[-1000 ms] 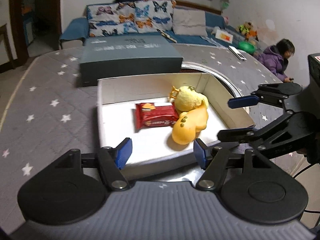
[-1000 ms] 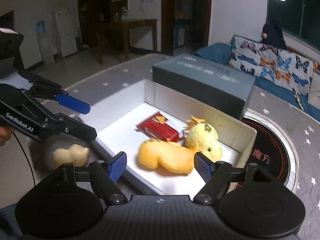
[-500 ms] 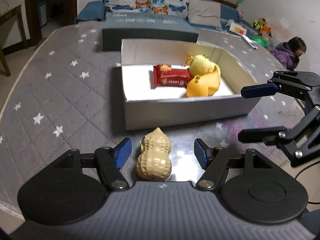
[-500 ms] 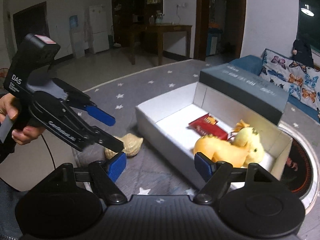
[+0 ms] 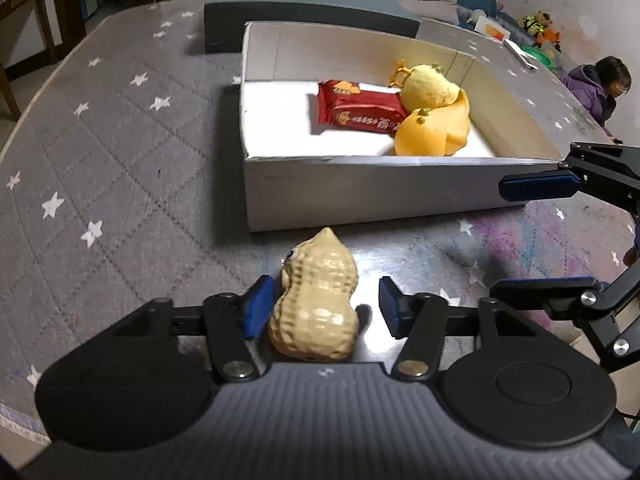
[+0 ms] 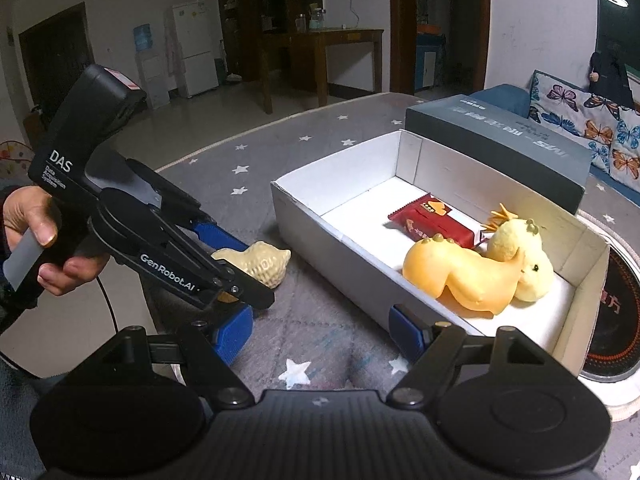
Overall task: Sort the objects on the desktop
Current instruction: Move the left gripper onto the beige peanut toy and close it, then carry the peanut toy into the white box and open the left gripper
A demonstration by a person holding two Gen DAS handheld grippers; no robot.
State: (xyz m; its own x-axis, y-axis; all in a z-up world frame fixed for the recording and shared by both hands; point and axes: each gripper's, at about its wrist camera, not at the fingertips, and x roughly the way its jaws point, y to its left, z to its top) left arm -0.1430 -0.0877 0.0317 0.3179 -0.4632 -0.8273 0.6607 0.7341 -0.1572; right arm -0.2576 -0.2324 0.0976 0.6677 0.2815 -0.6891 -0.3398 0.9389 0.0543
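A peanut-shaped toy (image 5: 314, 306) lies on the grey star-patterned tablecloth (image 5: 120, 168) at lower centre of the left wrist view, just in front of the near wall of a white cardboard box (image 5: 360, 188). The left gripper (image 5: 320, 306) straddles the toy with its tongs wide: the left blue pad sits against or just beside the toy's flank, the right pad stands clear of it. In the right wrist view the same gripper (image 6: 236, 276), held in a hand (image 6: 36, 236) at the left of the frame, reaches down over the toy (image 6: 264, 262). Inside the box lie a red snack packet (image 5: 360, 110), a yellow plush chick (image 5: 430, 86) and an orange plush toy (image 5: 434, 130), the two plush pieces touching. The right gripper (image 6: 322, 334) hovers with tongs wide, holding nothing, at the box's near corner. A dark grey lidded box (image 5: 308, 8) stands behind the white one, at top centre.
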